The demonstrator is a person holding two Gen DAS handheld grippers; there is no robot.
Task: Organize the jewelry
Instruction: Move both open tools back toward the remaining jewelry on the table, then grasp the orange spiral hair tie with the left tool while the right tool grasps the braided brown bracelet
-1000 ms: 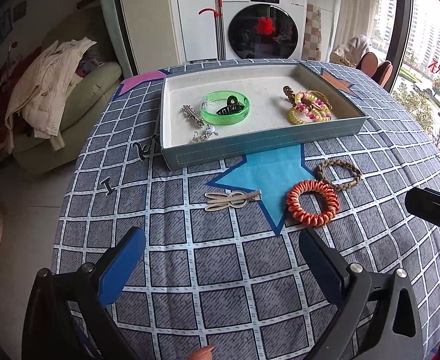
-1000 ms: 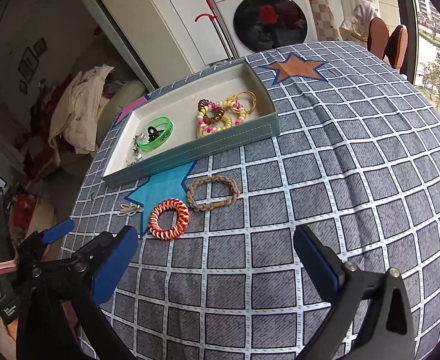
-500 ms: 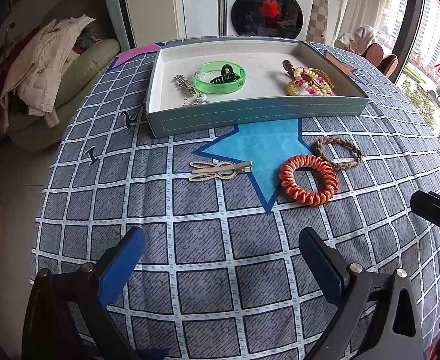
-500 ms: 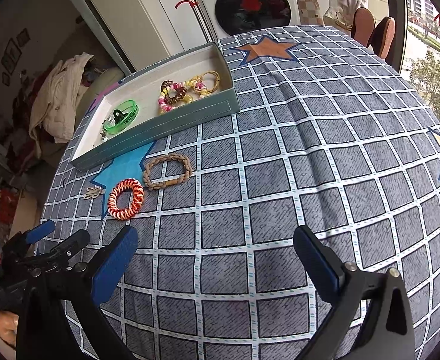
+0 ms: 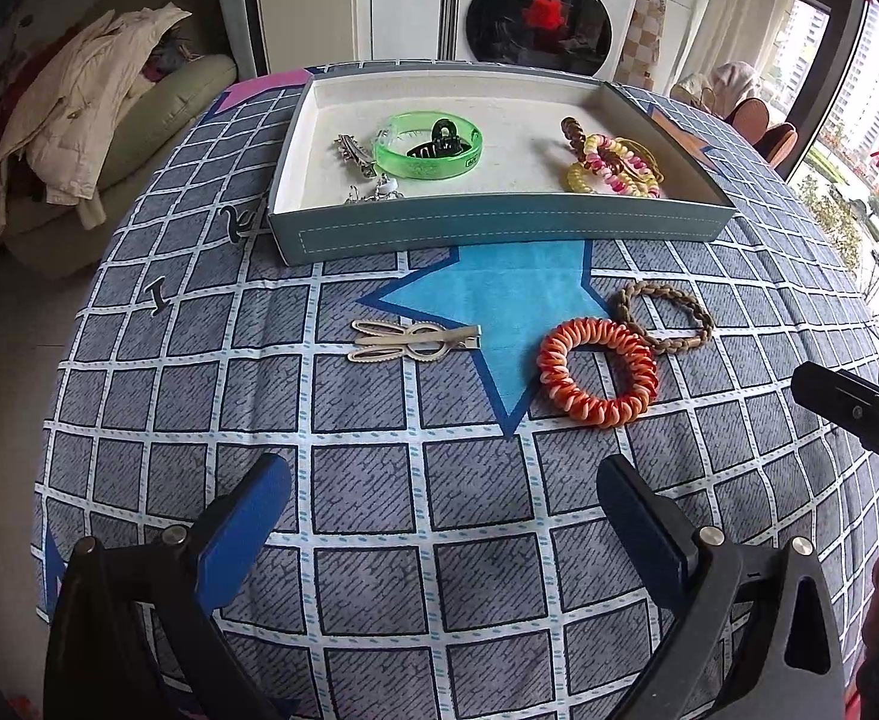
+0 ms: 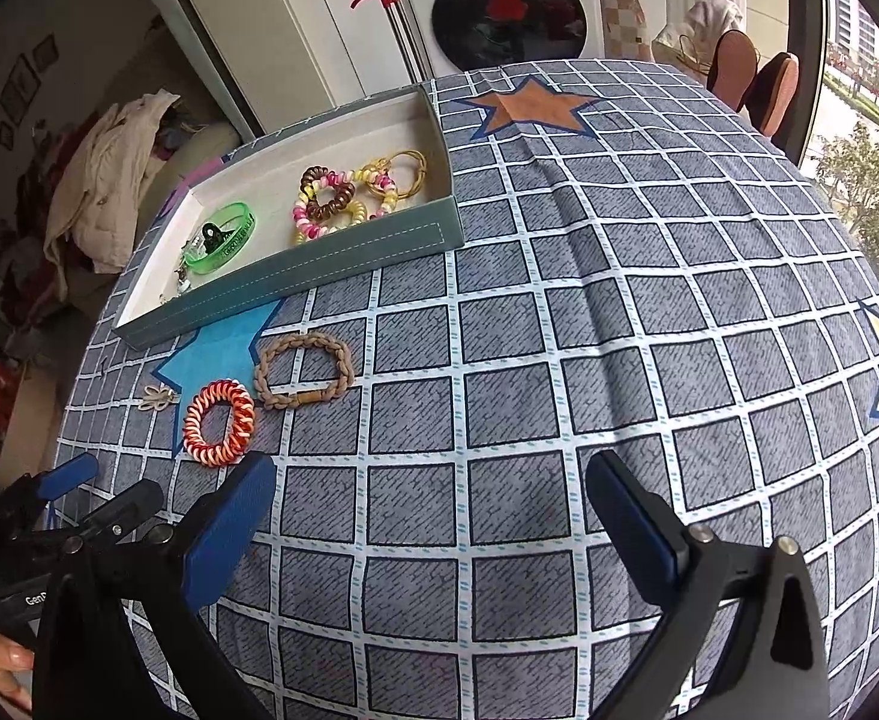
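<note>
A teal tray (image 5: 499,228) (image 6: 295,282) holds a green bangle (image 5: 427,144) (image 6: 220,237), a black claw clip, silver clips and several coil hair ties (image 5: 613,165) (image 6: 343,198). On the cloth in front of it lie a gold rabbit hair clip (image 5: 415,341) (image 6: 160,399), an orange coil hair tie (image 5: 598,371) (image 6: 218,423) and a brown braided bracelet (image 5: 664,315) (image 6: 304,369). My left gripper (image 5: 445,504) is open and empty, short of the hair clip. My right gripper (image 6: 430,498) is open and empty, right of the orange tie.
The round table wears a grey checked cloth (image 5: 379,480) with coloured stars. A washing machine (image 5: 541,6), a white cabinet and a sofa with clothes (image 5: 97,138) stand beyond it. A window is on the right.
Both grippers have moved forward toward the loose jewelry, which now looks closer. The jaws stay open. Nothing on the table has moved.
</note>
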